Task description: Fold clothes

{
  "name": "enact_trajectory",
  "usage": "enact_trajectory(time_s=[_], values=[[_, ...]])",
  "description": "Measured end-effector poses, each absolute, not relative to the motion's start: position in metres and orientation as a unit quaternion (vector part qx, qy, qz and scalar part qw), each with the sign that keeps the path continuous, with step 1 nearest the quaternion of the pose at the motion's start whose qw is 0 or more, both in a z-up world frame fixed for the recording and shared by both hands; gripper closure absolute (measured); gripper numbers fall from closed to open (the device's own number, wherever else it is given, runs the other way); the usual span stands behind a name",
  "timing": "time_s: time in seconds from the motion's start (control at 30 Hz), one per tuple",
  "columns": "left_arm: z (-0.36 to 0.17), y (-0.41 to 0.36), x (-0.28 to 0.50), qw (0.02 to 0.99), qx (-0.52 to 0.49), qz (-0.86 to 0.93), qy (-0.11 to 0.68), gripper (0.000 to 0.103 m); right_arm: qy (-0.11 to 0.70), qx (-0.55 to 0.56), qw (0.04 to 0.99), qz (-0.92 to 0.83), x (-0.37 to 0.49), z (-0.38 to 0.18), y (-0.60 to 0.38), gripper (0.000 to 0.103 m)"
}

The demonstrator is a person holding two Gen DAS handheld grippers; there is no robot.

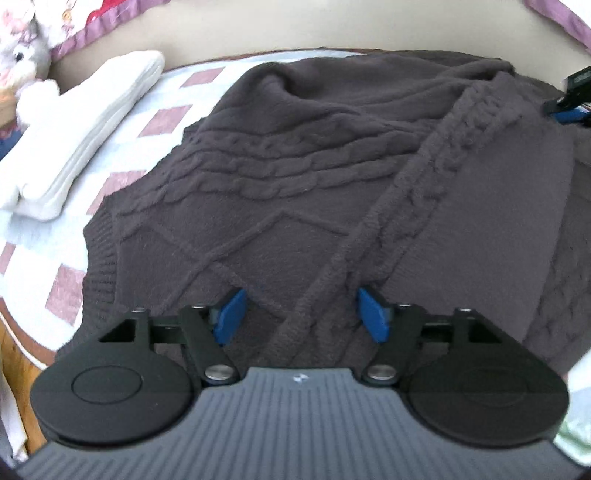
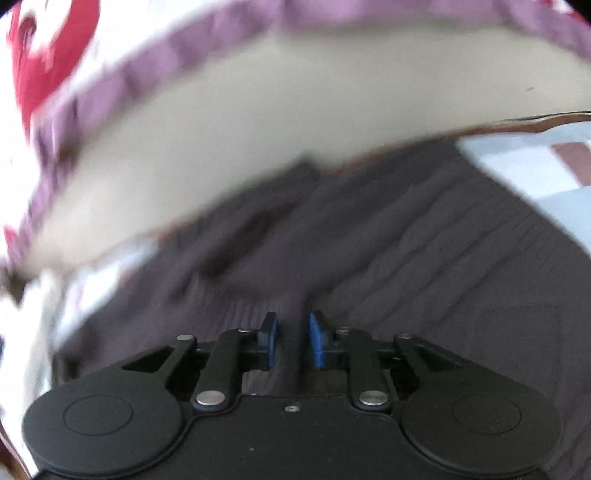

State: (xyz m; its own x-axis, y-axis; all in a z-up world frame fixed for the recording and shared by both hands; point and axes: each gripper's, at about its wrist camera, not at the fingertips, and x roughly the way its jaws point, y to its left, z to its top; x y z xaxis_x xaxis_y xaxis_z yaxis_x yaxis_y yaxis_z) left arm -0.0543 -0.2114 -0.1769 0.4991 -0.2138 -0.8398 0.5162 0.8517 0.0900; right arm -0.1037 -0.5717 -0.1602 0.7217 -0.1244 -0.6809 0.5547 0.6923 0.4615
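Note:
A dark grey cable-knit sweater (image 1: pixel 314 177) lies spread over the checked bed sheet (image 1: pixel 37 240), with one sleeve (image 1: pixel 417 184) folded diagonally across its body. My left gripper (image 1: pixel 301 314) hovers low over the near part of the sweater. It is open, its blue pads (image 1: pixel 231 314) wide apart on either side of the sleeve's end and not pressing on it. At the far right edge of the sweater my right gripper (image 1: pixel 565 110) shows only as a blue tip. In the blurred right wrist view, the right gripper (image 2: pixel 294 339) stands narrow, with a ridge of the sweater (image 2: pixel 406 258) pinched between its pads.
A folded white garment (image 1: pixel 85 136) lies on the sheet to the left of the sweater, and a plush toy (image 1: pixel 22 55) sits beyond it. A beige panel (image 1: pixel 332 26) and a purple-edged quilt (image 2: pixel 221 33) stand behind the bed. The wooden bed edge (image 1: pixel 14 332) is near left.

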Motion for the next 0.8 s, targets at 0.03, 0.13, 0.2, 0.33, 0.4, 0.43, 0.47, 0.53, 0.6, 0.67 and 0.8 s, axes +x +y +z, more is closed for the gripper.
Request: enact_trajectory(time_s=[0.03, 0.13, 0.2, 0.33, 0.4, 0.43, 0.47, 0.53, 0.6, 0.67, 0.8], values=[[-0.175, -0.210, -0.051, 0.848, 0.160, -0.219, 0.455, 0.035, 0.299, 0.342, 0.868, -0.202, -0.111, -0.152, -0.583, 0.073], [-0.160, -0.207, -0.042, 0.857, 0.130, -0.232, 0.441, 0.034, 0.249, 0.380, 0.871, -0.188, -0.130, -0.138, -0.603, 0.064], [-0.145, -0.210, -0.034, 0.869, 0.116, -0.240, 0.417, 0.034, 0.234, 0.435, 0.856, -0.154, -0.130, -0.140, -0.619, 0.064], [-0.116, -0.238, -0.006, 0.877, 0.121, -0.250, 0.393, 0.034, 0.229, 0.481, 0.837, -0.120, -0.118, -0.146, -0.628, 0.063], [-0.107, -0.253, 0.013, 0.875, 0.095, -0.256, 0.399, 0.034, 0.239, 0.443, 0.854, -0.129, -0.107, -0.147, -0.630, 0.057], [-0.105, -0.257, 0.024, 0.873, 0.066, -0.258, 0.409, 0.034, 0.253, 0.418, 0.861, -0.140, -0.101, -0.150, -0.626, 0.057], [-0.106, -0.259, 0.035, 0.868, 0.024, -0.260, 0.422, 0.034, 0.265, 0.404, 0.863, -0.145, -0.093, -0.156, -0.626, 0.057], [-0.109, -0.264, 0.055, 0.857, -0.044, -0.262, 0.441, 0.034, 0.280, 0.397, 0.861, -0.148, -0.082, -0.166, -0.627, 0.055], [-0.114, -0.276, 0.064, 0.856, -0.052, -0.265, 0.440, 0.034, 0.280, 0.419, 0.855, -0.123, -0.076, -0.170, -0.627, 0.055], [-0.119, -0.296, 0.068, 0.854, -0.026, -0.278, 0.438, 0.034, 0.279, 0.440, 0.848, -0.096, -0.070, -0.173, -0.628, 0.055], [-0.126, -0.358, 0.062, 0.843, 0.058, -0.334, 0.418, 0.034, 0.273, 0.483, 0.829, -0.067, -0.068, -0.174, -0.634, 0.052]])
